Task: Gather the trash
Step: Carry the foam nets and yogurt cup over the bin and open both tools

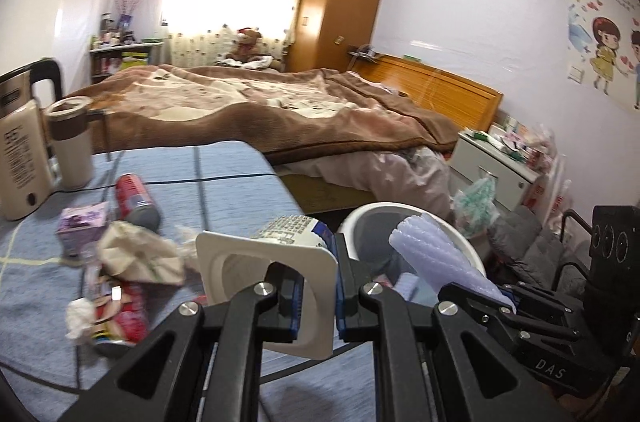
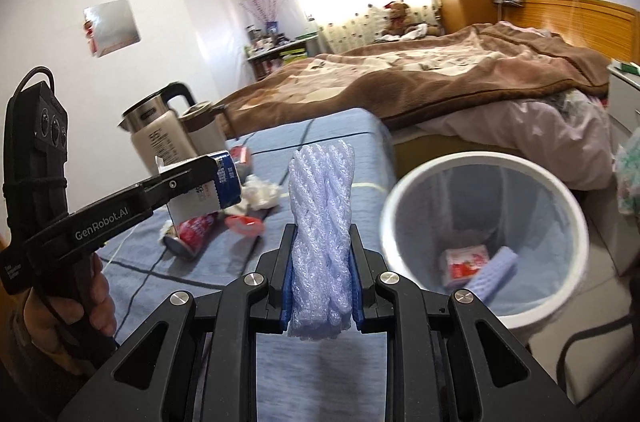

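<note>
My left gripper (image 1: 318, 286) is shut on the rim of a white plastic cup (image 1: 260, 262) with a blue printed label, held just left of the white trash bin (image 1: 368, 212). My right gripper (image 2: 322, 262) is shut on an upright roll of pale purple foam netting (image 2: 322, 206), beside the bin (image 2: 400, 214). In the bin lie a red-and-white carton (image 2: 466, 260) and another purple foam piece (image 2: 496, 272). On the blue tablecloth (image 1: 224, 182) remain a red can (image 1: 134, 200), a purple carton (image 1: 80, 226), crumpled paper (image 1: 140, 254), a red wrapper (image 1: 120, 314) and a tissue (image 1: 80, 314).
A kettle (image 1: 20, 150) and a lidded mug (image 1: 72, 138) stand at the table's far left, with a cable across the cloth. Beyond the table is a bed (image 1: 280, 102) under a brown blanket. A cluttered white nightstand (image 1: 492, 158) and bags stand behind the bin.
</note>
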`<state>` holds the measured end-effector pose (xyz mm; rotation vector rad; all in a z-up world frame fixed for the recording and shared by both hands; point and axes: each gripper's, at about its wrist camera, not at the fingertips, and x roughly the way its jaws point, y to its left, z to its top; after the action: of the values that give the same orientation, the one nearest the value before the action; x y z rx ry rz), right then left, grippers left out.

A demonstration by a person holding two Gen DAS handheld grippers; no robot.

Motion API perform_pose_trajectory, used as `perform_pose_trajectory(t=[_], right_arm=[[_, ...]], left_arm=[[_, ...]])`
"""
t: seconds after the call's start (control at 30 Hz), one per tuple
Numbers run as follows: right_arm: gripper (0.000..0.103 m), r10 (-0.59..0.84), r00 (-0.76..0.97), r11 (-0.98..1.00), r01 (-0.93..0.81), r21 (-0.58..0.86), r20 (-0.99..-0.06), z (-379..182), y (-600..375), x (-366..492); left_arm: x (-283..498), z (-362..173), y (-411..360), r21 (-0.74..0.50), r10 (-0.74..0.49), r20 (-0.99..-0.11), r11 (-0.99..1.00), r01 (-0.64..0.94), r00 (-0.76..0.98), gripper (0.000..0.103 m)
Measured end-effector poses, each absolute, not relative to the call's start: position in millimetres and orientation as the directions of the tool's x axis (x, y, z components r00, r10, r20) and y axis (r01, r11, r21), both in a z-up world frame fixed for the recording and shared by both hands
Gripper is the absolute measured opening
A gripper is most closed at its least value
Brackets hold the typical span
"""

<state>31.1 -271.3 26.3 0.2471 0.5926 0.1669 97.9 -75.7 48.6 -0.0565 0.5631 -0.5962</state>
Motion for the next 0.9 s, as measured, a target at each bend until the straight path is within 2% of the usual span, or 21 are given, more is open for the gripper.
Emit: perform_pose_trajectory(t=[0.63,0.9], right_arm=[[0.023,0.042,0.796,0.954,0.148,0.261,-0.604,5,-376,30],[0.023,0.002,0.747,0.954,0.199,0.226,-0.665,-11,-395,47]], left_arm=[[111,23,-201,-0.246,-0.657,-0.569,0.709,0.661,0.494,0.013],[117,7,-231,-0.223,-0.632,-0.629,0.704,0.674,0.452,0.013]])
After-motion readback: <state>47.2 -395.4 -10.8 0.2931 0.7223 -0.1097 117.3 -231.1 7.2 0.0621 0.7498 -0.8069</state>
